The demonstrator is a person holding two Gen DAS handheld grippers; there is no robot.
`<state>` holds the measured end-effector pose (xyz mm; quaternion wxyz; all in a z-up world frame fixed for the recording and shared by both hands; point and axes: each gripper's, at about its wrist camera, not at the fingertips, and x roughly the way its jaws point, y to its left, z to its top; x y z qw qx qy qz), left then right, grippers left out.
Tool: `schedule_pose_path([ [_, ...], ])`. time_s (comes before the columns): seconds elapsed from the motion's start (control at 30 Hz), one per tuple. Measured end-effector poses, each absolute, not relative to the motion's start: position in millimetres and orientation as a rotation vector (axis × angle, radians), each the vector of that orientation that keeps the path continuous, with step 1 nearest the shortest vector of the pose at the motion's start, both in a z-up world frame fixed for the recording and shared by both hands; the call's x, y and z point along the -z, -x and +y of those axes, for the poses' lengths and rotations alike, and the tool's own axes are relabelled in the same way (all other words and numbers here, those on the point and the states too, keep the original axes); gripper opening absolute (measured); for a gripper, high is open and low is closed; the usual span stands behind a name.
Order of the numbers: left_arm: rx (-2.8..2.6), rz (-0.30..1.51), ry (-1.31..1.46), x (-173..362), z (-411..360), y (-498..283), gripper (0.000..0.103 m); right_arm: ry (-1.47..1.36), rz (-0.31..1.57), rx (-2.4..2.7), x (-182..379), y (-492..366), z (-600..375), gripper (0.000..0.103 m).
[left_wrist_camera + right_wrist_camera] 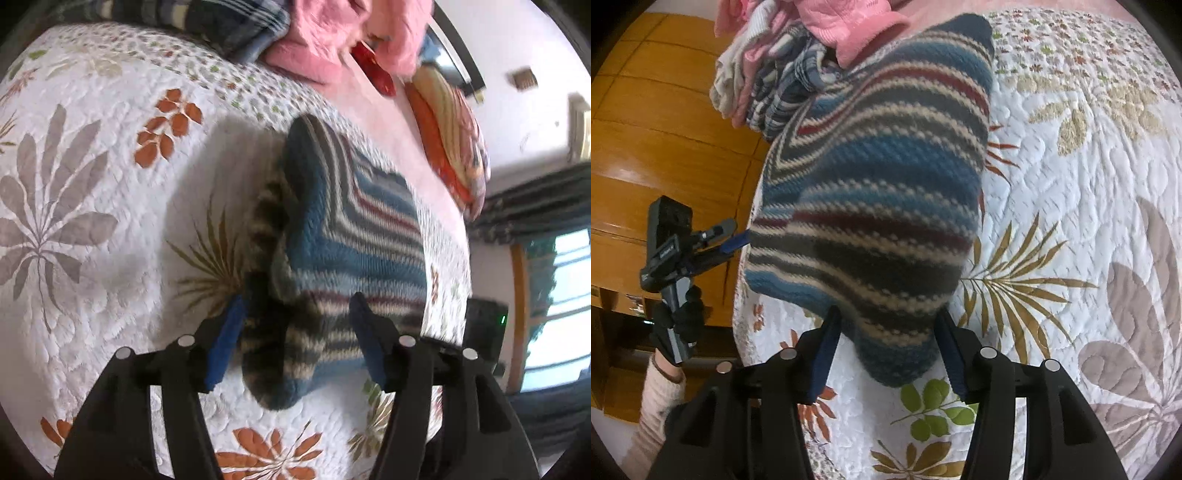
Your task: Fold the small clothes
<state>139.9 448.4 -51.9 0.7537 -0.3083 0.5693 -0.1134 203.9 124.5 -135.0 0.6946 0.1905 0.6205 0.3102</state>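
Home bedroom; quilted floral bedspread (pixel 92 177), curtained window (pixel 554 280)

Bed cover (pixel 110 229): white quilted spread with grey, orange, olive and green leaf prints, lying over the bed.
Pink sheet (pixel 391 125): plain strip showing beyond the quilt's far edge.
Pillow (pixel 450 136): orange, yellow and cream pattern, lying near the bed's far side.
Red item (pixel 373 68): small and glossy, lying on the pink sheet; what it is cannot be told.
Wooden panelling (pixel 665 122): glossy orange-brown boards beside the bed.
Window (pixel 557 302): bright, with dark patterned curtains around it.
Wall (pixel 535 40): pale, carrying a small brown fitting.
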Motion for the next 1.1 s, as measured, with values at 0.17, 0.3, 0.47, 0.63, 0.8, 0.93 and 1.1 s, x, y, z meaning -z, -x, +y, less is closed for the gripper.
schedule_pose_path([
  [0.17, 0.202, 1.282, 0.670, 70, 448, -156, 0.058, -0.413, 1.406, -0.678, 142, -201, 128, 0.053],
  [0.3, 0.185, 1.313, 0.542, 74, 427, -174, 0.058, -0.410, 1.425, -0.669, 152, -200, 128, 0.053],
  [0.47, 0.175, 1.353, 0.461, 95, 424, -183, 0.068, -0.420, 1.436, -0.658, 161, -198, 121, 0.056],
  [0.63, 0.199, 1.306, 0.537, 83, 441, -180, 0.067, -0.421, 1.425, -0.666, 155, -198, 113, 0.058],
  [0.8, 0.249, 1.230, 0.638, 69, 459, -186, 0.090, -0.489, 1.318, -0.669, 119, -218, 104, 0.072],
  [0.93, 0.259, 1.297, 0.602, 85, 451, -203, 0.090, -0.577, 1.294, -0.657, 114, -244, 93, 0.077],
  [1.1, 0.360, 1.313, 0.544, 96, 431, -218, 0.090, -0.608, 1.345, -0.645, 133, -272, 95, 0.079],
])
